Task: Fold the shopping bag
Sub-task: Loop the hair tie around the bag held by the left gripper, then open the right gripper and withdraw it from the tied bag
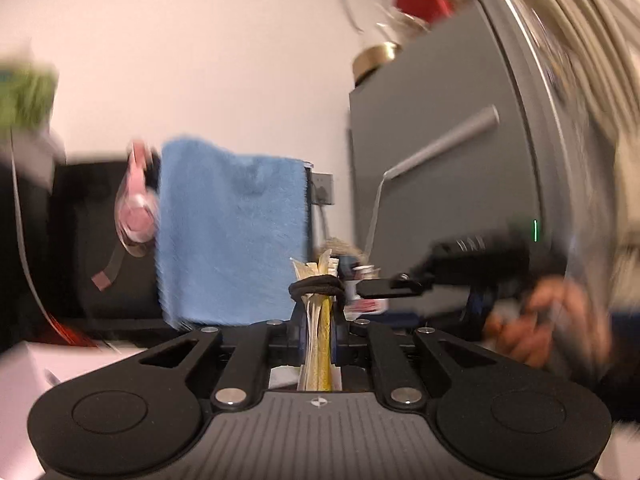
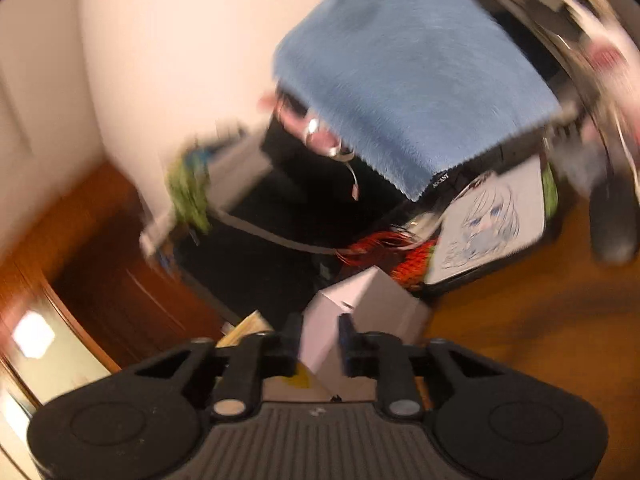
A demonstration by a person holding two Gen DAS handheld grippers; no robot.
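The left wrist view shows the shopping bag (image 1: 318, 344) folded into a thin cream and yellow bundle that stands upright. A black elastic band (image 1: 316, 289) is wrapped around its top. My left gripper (image 1: 319, 312) is shut on the bundle just below the band. My right gripper (image 1: 384, 288) hovers close on the right of the bundle, held by a hand (image 1: 532, 320). In the blurred right wrist view the right gripper (image 2: 320, 340) is open with nothing gripped, and a cream and yellow corner of the bag (image 2: 244, 328) shows to its left.
A blue towel (image 1: 232, 232) hangs behind, with pink headphones (image 1: 136, 216) beside it. A grey cabinet (image 1: 440, 160) stands at the right. A white box (image 2: 360, 300), a drawing board (image 2: 488, 220) and orange cables (image 2: 412, 260) sit on the wooden table (image 2: 520, 320).
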